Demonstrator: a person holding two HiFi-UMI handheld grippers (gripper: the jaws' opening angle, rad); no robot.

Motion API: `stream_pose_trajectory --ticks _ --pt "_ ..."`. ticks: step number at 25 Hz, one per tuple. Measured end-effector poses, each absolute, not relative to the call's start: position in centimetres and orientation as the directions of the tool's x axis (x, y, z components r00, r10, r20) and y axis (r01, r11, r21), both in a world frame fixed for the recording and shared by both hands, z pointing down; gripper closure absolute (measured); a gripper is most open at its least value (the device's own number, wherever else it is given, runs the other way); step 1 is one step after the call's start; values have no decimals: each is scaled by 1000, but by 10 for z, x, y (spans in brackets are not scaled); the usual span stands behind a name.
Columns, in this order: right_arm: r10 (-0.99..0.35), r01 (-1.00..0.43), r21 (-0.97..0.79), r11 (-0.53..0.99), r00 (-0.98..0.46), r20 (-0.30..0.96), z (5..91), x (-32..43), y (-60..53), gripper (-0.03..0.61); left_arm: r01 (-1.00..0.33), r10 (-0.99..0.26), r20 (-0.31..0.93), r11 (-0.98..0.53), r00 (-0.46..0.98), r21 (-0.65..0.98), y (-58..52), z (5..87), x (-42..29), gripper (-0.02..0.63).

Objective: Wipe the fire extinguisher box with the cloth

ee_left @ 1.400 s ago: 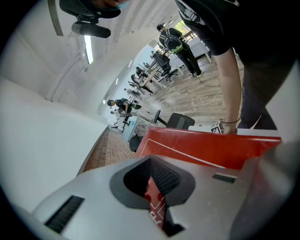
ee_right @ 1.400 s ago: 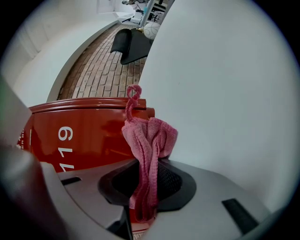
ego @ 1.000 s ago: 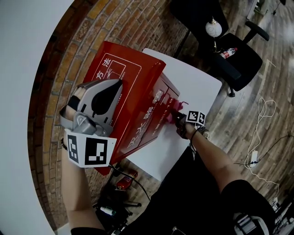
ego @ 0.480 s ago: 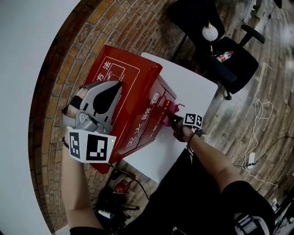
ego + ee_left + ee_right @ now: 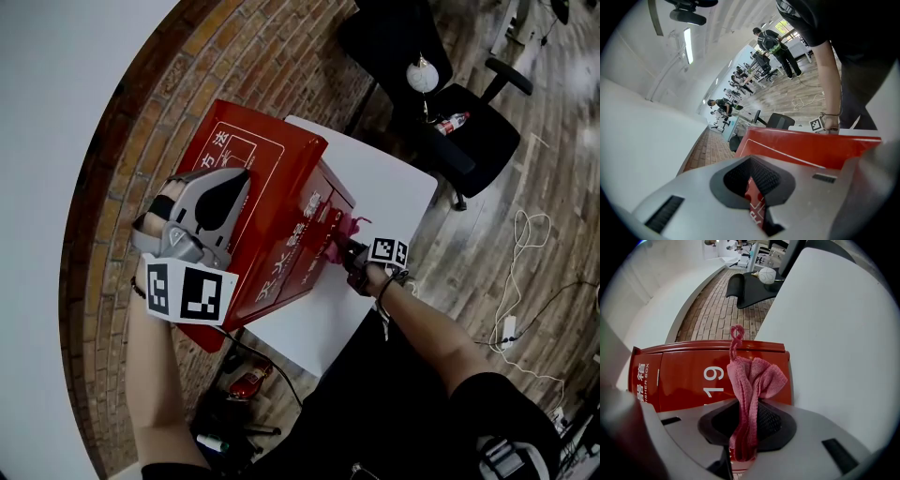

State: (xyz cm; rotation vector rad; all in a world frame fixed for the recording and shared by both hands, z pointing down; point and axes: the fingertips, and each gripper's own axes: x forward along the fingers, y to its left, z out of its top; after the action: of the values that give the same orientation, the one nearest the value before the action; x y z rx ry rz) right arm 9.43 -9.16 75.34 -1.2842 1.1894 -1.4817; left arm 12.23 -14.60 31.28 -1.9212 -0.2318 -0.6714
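The red fire extinguisher box (image 5: 272, 202) stands on a white table (image 5: 389, 178), with white lettering on its lid and front. My left gripper (image 5: 239, 180) rests on the lid, jaws shut with nothing between them; in the left gripper view (image 5: 754, 197) only a red slit of the box (image 5: 811, 147) shows past them. My right gripper (image 5: 343, 246) is shut on a pink cloth (image 5: 354, 225) at the box's front right corner. In the right gripper view the bunched cloth (image 5: 752, 380) sticks up from the right gripper (image 5: 747, 432), against the box front (image 5: 689, 376) marked 19.
Black office chairs (image 5: 464, 122) stand beyond the table, one with a white ball (image 5: 421, 73) and a bottle (image 5: 452, 120). Cables (image 5: 520, 272) lie on the wooden floor at the right. A white wall and brick floor run along the left. Small items (image 5: 251, 380) lie under the table.
My right gripper has risen with the pink cloth along the box's front face. The left gripper has stayed on the lid.
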Motion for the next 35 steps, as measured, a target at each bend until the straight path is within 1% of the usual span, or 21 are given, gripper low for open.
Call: stream_pose_trajectory --ticks 10,35 --pt "-975 11 -983 -183 -128 180 726 94 -91 479 448 -134 550 -441 824 -778 -145 313 122 584" --pt "-992 17 -999 -41 -120 38 633 92 -93 479 447 -134 550 -441 825 -778 -146 313 122 583"
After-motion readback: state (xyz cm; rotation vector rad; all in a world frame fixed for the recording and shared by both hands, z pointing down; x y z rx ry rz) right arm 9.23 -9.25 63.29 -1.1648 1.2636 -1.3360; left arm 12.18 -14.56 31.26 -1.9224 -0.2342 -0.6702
